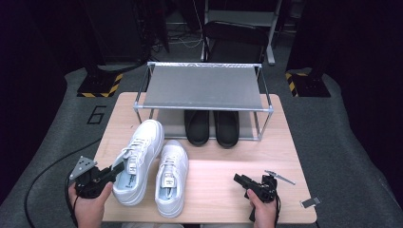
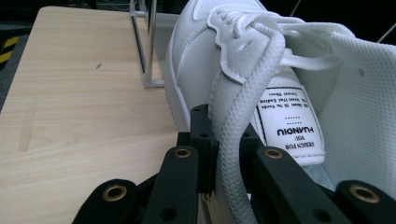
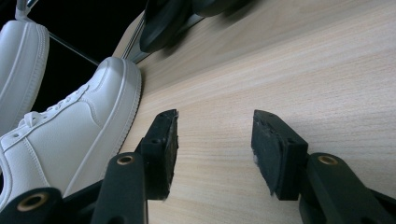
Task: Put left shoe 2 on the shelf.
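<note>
Left gripper (image 1: 115,169): it was held in the person's left hand (image 1: 90,202) at the near left of the table (image 1: 285,152), and its jaws were closed on the padded collar of the left white sneaker.

Left white sneaker (image 1: 138,159): it was seen on the left part of the table with its toe pointed toward the rack and its heel toward the person. In the left gripper view the collar edge (image 2: 233,140) was pinched between the two black jaws, with the tongue label (image 2: 292,123) just beyond the jaw tips.

Grip point: the shoe was gripped at the outer side of its opening, so the laces and toe lay ahead of the tool and the heel beside it.

Right white sneaker (image 1: 171,178): it was placed just beside the first one, nearer the person, between the two grippers. In the right gripper view its toe (image 3: 112,93) was seen left of the jaws and apart from them.

Right gripper (image 1: 239,179): it was held in the person's right hand (image 1: 262,209) at the near right of the table. Its jaws were parted, with only bare wood between them.

Rack (image 1: 204,88): a metal-framed shelf was set at the far side of the table.

Black shoes (image 1: 211,126): one pair was stored on the lower level of the rack, toes toward the person, well apart from both grippers.

Small metal parts (image 1: 280,177): these were left on the table right of the right gripper.
</note>
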Available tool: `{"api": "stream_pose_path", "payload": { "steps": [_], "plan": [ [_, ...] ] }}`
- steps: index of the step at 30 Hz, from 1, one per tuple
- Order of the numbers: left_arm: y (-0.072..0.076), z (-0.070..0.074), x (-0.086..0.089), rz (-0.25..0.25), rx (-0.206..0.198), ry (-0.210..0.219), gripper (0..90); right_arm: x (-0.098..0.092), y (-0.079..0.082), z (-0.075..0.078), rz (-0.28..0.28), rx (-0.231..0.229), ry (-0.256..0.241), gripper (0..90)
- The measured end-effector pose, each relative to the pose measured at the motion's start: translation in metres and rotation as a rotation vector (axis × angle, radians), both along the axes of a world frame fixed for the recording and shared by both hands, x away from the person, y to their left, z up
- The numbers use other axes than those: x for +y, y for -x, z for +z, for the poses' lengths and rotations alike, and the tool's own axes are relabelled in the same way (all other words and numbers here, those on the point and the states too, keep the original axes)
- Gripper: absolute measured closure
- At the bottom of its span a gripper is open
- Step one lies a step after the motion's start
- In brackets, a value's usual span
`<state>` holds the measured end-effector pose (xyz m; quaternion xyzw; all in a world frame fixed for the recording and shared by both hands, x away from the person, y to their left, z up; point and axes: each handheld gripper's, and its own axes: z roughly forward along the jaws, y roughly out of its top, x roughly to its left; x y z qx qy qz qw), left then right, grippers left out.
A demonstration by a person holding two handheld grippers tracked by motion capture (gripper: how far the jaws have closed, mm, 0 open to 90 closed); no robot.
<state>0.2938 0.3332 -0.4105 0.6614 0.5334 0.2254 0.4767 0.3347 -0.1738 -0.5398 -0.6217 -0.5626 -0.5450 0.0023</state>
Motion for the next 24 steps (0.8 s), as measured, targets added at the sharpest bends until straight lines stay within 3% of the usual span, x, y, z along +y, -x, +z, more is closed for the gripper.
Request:
{"api": "stream_pose_path", "payload": {
  "steps": [4, 8, 16, 17, 24],
  "plan": [
    [-0.001, 0.006, -0.003, -0.020, -0.005, -0.008, 83.0, 0.001, 0.001, 0.002, -0.006, 0.026, -0.008, 50.9],
    [-0.003, 0.012, -0.009, -0.036, -0.018, -0.012, 83.1, 0.000, 0.000, -0.001, 0.000, 0.002, 0.005, 51.0],
    [-0.006, 0.017, -0.014, -0.048, -0.034, -0.001, 83.1, -0.001, 0.000, 0.000, 0.001, 0.000, 0.002, 51.0],
    [-0.006, 0.018, -0.015, -0.048, -0.035, 0.004, 83.1, 0.000, 0.001, 0.001, -0.006, 0.018, -0.011, 51.0],
    [-0.005, 0.025, -0.017, -0.049, -0.070, 0.014, 83.1, -0.001, 0.000, 0.000, -0.003, 0.011, 0.001, 51.0]
  ]
}}
